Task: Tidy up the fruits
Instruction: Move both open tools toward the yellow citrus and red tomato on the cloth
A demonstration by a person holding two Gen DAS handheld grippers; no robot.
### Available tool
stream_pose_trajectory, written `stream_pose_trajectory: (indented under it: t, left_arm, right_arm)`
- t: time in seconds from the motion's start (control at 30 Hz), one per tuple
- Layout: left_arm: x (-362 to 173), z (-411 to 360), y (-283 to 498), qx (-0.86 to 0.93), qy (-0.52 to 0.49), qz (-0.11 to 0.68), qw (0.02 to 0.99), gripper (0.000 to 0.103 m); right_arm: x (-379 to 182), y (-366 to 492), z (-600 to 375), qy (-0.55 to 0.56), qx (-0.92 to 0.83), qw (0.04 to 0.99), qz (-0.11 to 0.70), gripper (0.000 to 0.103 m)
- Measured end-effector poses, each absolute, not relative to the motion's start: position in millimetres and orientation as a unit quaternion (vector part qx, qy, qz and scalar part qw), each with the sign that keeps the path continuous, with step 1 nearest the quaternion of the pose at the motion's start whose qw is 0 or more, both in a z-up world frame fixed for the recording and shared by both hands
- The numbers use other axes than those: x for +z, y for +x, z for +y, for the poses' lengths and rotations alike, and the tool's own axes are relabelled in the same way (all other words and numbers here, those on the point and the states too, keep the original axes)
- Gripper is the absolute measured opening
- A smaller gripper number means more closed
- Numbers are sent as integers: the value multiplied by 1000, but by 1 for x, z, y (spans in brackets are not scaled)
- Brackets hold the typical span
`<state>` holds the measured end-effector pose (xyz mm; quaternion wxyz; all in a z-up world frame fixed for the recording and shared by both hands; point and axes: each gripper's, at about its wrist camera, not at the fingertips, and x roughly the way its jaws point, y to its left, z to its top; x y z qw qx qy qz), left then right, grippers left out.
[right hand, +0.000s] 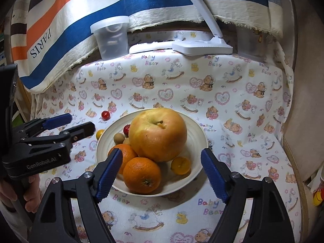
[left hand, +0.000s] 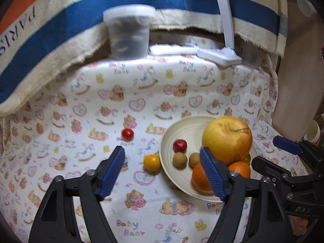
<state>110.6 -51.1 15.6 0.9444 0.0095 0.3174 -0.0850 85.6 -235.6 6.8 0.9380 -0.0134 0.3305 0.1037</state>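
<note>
two fruits sit loose on the table left of the plate: a small yellow fruit touching its rim and a red cherry-like fruit farther back. the left claw hovers spread and empty just short of the yellow one; the right claw hangs spread over the heaped plate. both strays look light, smooth and prone to roll or bruise, so a gentle pinch across the middle seems wise. the apple hides part of the plate's contents; the tub is blurred.
</note>
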Motion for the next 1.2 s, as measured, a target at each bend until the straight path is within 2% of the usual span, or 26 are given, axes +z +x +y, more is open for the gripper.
stream_pose_trajectory:
  t: [0.1, 0.23, 0.43, 0.63, 0.9, 1.2]
  left_arm:
    - [25, -49, 105, -75, 18, 291, 954, 84]
    - [35, -44, 97, -71, 14, 267, 961, 97]
    - [49, -39, 88, -67, 13, 246, 967, 102]
    - [60, -30, 84, -61, 3, 228, 972, 102]
    - [53, -5, 99, -38, -38, 254, 966, 102]
    - [42, 24, 114, -12, -78, 276, 958, 102]
  right_arm:
    - [8, 85, -236, -23, 92, 943, 319, 81]
    - [11, 82, -238, -19, 92, 947, 308, 81]
    - [18, 75, -239, -22, 82, 957, 277, 86]
    - [22, 70, -239, -26, 80, 962, 259, 87]
    - [21, 70, -237, -36, 71, 965, 252, 101]
    - [21, 70, -237, -38, 69, 965, 250, 101]
